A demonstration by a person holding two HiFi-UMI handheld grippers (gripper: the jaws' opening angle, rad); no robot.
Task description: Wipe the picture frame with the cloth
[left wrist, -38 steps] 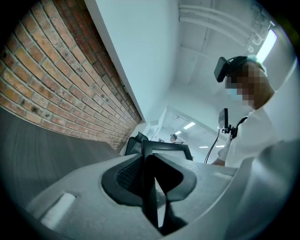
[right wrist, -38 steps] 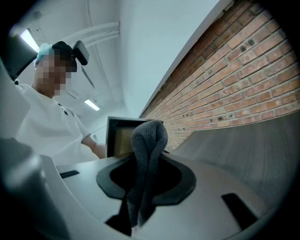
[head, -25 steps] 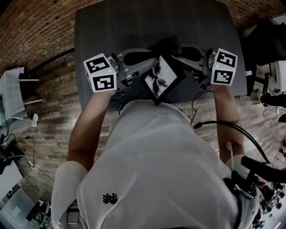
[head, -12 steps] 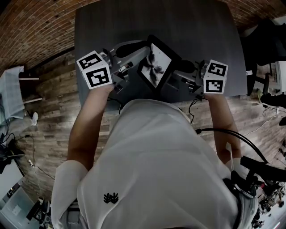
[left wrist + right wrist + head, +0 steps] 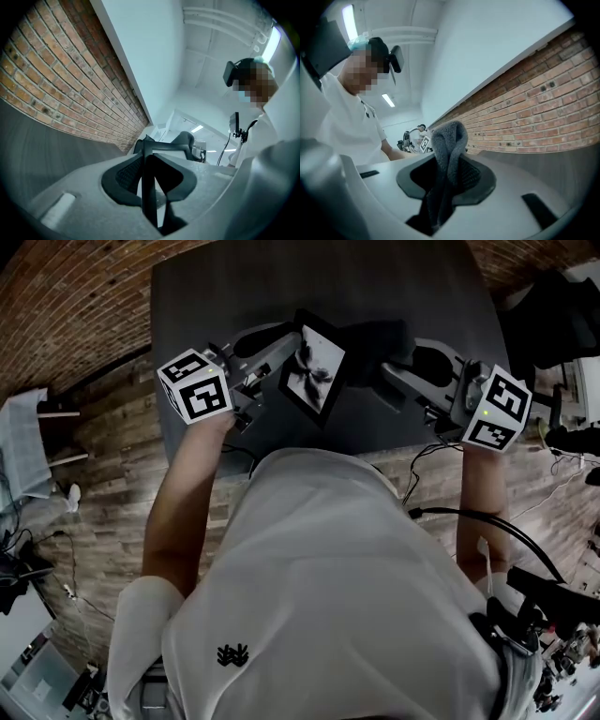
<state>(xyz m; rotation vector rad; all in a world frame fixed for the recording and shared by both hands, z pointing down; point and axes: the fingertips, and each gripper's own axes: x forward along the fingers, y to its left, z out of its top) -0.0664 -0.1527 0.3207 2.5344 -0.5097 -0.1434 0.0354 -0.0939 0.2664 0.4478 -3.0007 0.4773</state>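
The black picture frame (image 5: 314, 367), holding a black-and-white print, is held tilted above the dark table (image 5: 234, 287). My left gripper (image 5: 278, 357) is shut on the frame's left edge; in the left gripper view the frame (image 5: 149, 187) shows edge-on as a thin dark strip between the jaws of my left gripper (image 5: 150, 183). My right gripper (image 5: 392, 360) is shut on a dark grey cloth (image 5: 375, 336), which hangs just right of the frame. In the right gripper view the folded cloth (image 5: 449, 150) sticks up out of my right gripper (image 5: 445, 183).
A brick wall (image 5: 66, 296) runs behind the table, and a wooden floor (image 5: 103, 465) lies to its left. A black chair (image 5: 553, 324) stands at the right. Cables (image 5: 487, 521) trail over the floor, and more gear (image 5: 553, 615) sits at bottom right.
The left gripper has carried the frame up and to the left and turned it more upright. The right gripper with the cloth has swung out to the right of the frame.
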